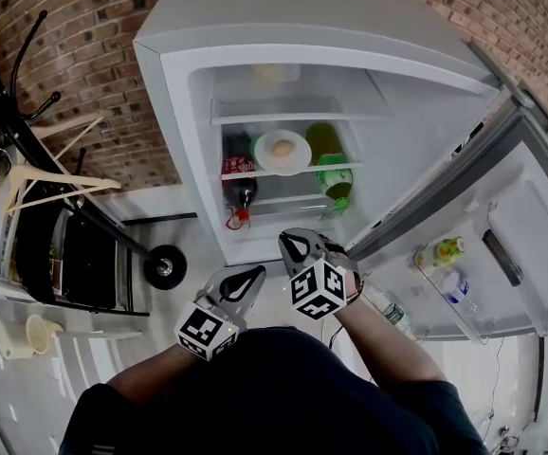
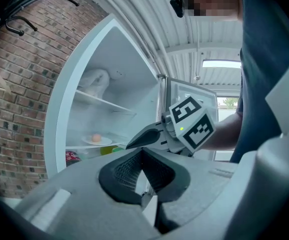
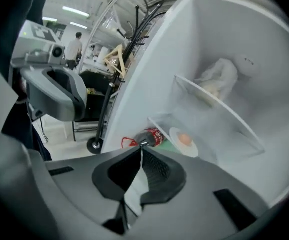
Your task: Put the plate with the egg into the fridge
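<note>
White fridge (image 1: pixel 181 112), inside and out. On its shelf, a white plate (image 1: pixel 298 159) with a pale orange-brown egg (image 1: pixel 282 147). By that shelf's left edge, a dark bottle (image 1: pixel 240 186) with a red label; by the right edge, a green bottle (image 1: pixel 335 180). Red-brown brick wall (image 1: pixel 84 45) lined with pale mortar. Grey shells and black ribbed pads on the left gripper (image 2: pixel 142 153) and right gripper (image 3: pixel 140 149). Black-and-white square patterns on the marker cubes (image 1: pixel 317 289). Black coat stand (image 1: pixel 9 112).

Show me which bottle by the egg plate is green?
The green bottle right of the plate; the cola bottle left of it is dark, red-labelled.
</note>
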